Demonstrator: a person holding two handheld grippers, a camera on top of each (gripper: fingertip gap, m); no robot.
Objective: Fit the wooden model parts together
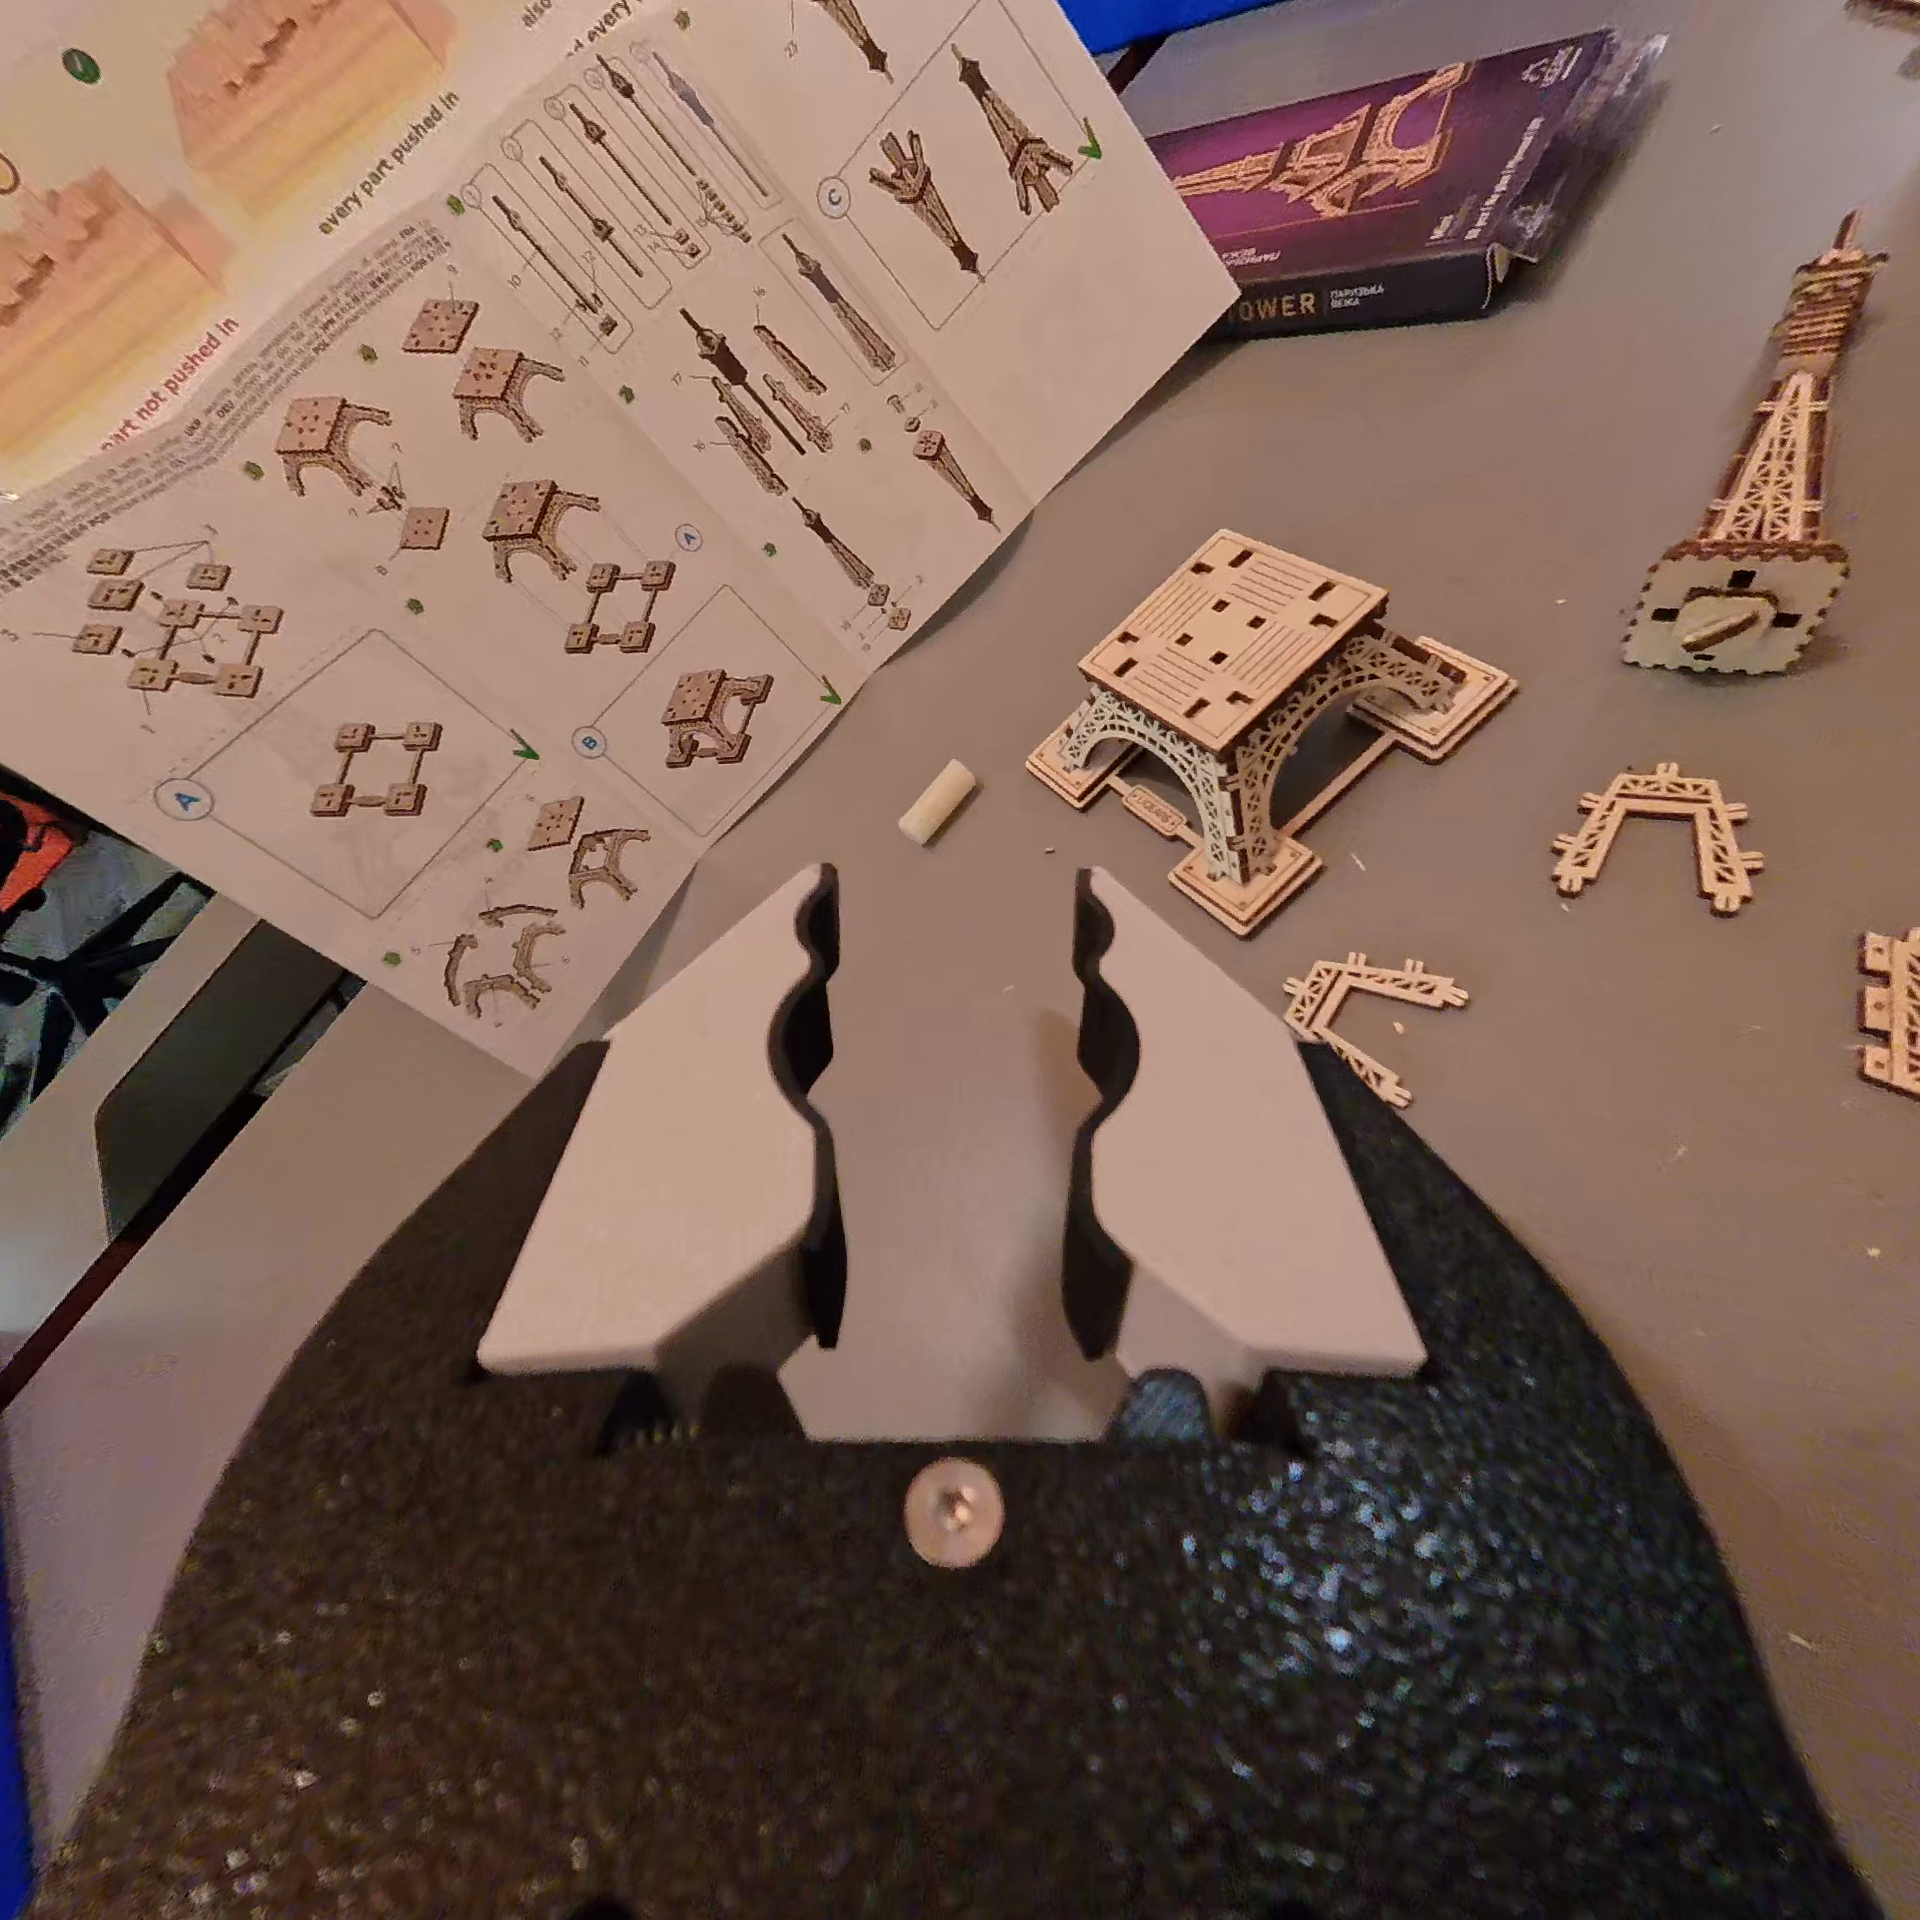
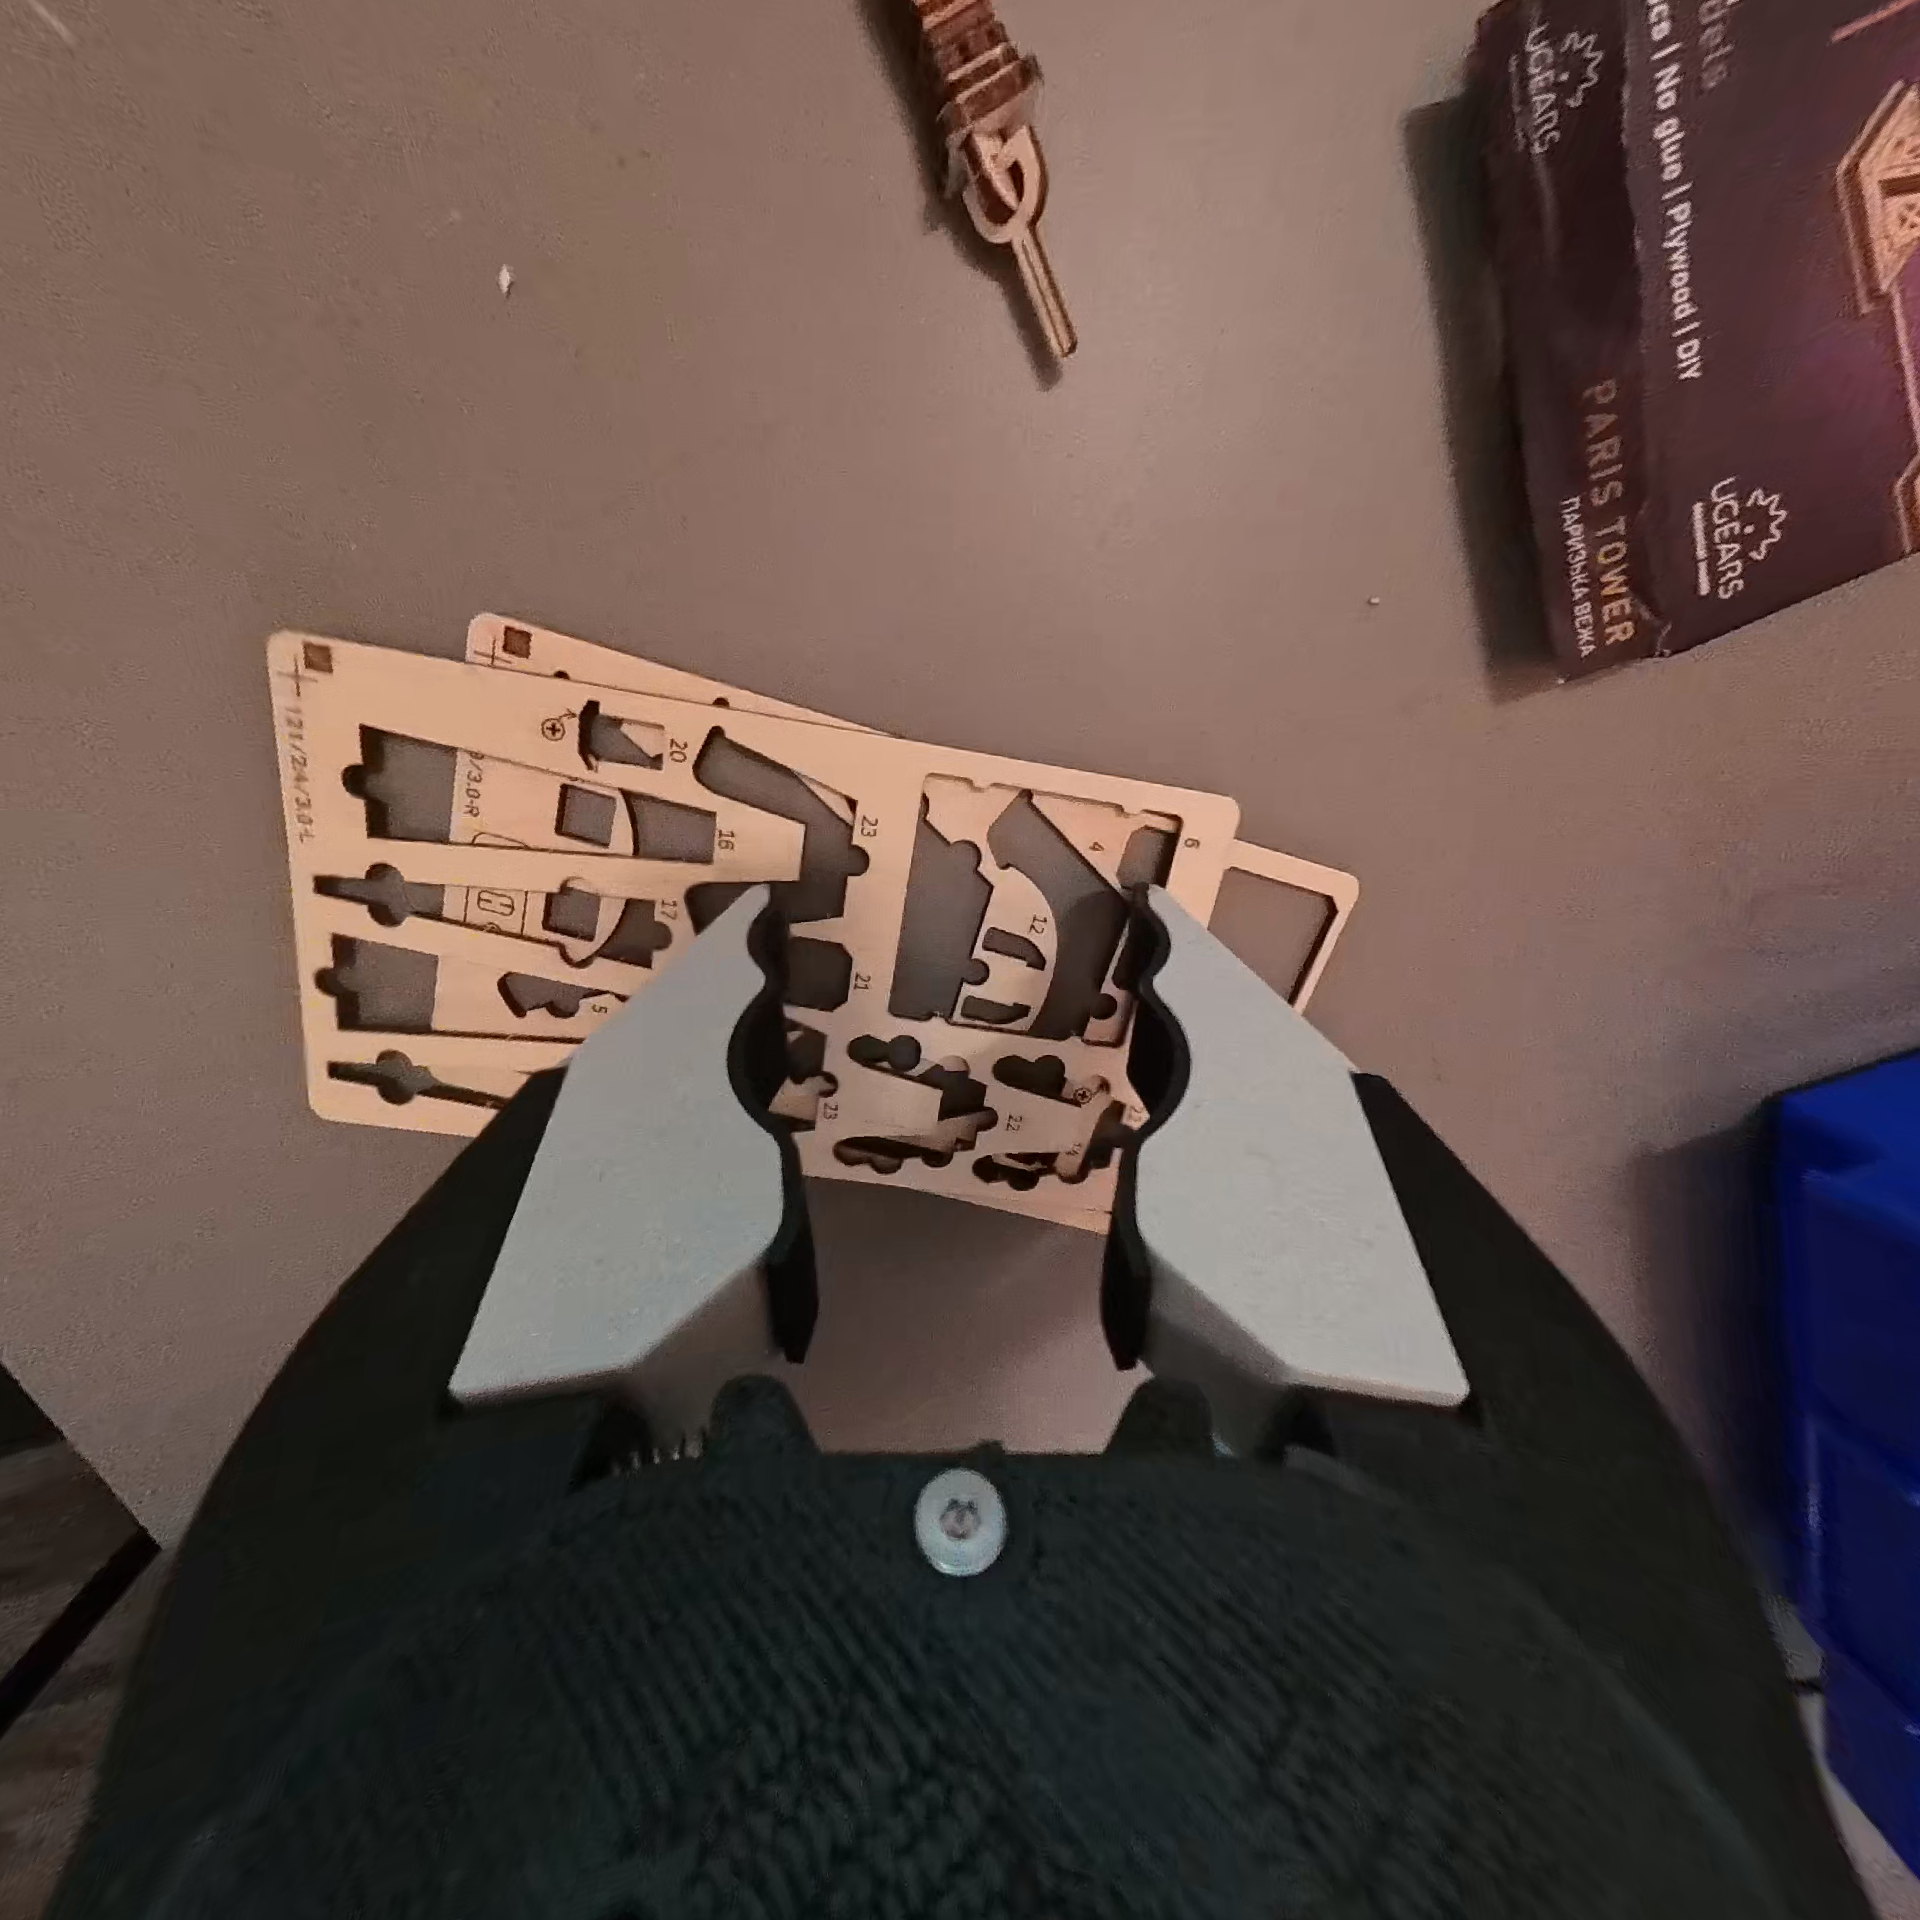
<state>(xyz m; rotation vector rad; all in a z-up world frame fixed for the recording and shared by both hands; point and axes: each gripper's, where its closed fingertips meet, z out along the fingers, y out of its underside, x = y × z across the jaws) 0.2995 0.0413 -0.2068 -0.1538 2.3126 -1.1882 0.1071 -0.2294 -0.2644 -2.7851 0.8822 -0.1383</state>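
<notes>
**Both tools empty, parts laid out for assembly**

On the grey counter (image 1: 1195, 468) the arched tower base (image 1: 1262, 717) was found standing upright, the spire section (image 1: 1766, 457) lying beside it, loose lattice pieces (image 1: 1657, 836) near, evidently staged for joining. The left tool (image 1: 956, 883) was spread and empty. The right tool (image 2: 956, 899) was likewise spread, held over the emptied part sheets (image 2: 582, 831).

Left wrist view: looked forward and down along its tool (image 1: 956, 883), low over the table (image 1: 1195, 1195).
Right wrist view: faced steeply down, close above the table (image 2: 727, 468).
Shared: the dark box (image 1: 1403, 187) (image 2: 1662, 364) and the tower spire (image 1: 1766, 447) (image 2: 997, 156).
</notes>
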